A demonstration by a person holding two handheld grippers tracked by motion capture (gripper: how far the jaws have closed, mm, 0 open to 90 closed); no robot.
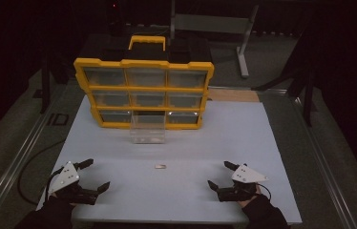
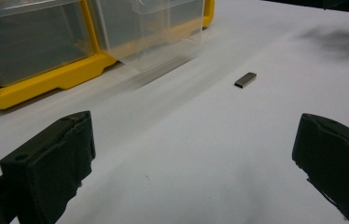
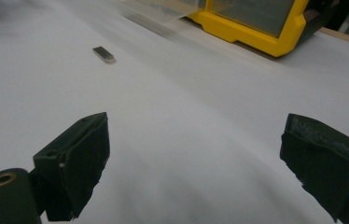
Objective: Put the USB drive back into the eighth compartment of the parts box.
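A small flat metal piece [image 1: 160, 166] lies on the white table between my two grippers; it also shows as the metal piece [image 2: 245, 80] and the metal piece [image 3: 103, 54]. Behind it stands a yellow drawer organiser [image 1: 143, 90] with clear drawers, and its bottom middle clear drawer [image 1: 148, 130] is pulled out toward me. My left gripper [image 1: 96, 174] rests near the front left, open and holding nothing. My right gripper [image 1: 220, 175] rests near the front right, also open with nothing between its jaws. Both sit well short of the metal piece.
The white table top [image 1: 243, 138] has bare room around the metal piece. The organiser [image 2: 46, 70] fills the far middle; its corner [image 3: 256, 28] shows in the right gripper view. A metal frame [image 1: 243, 43] stands on the dark floor behind.
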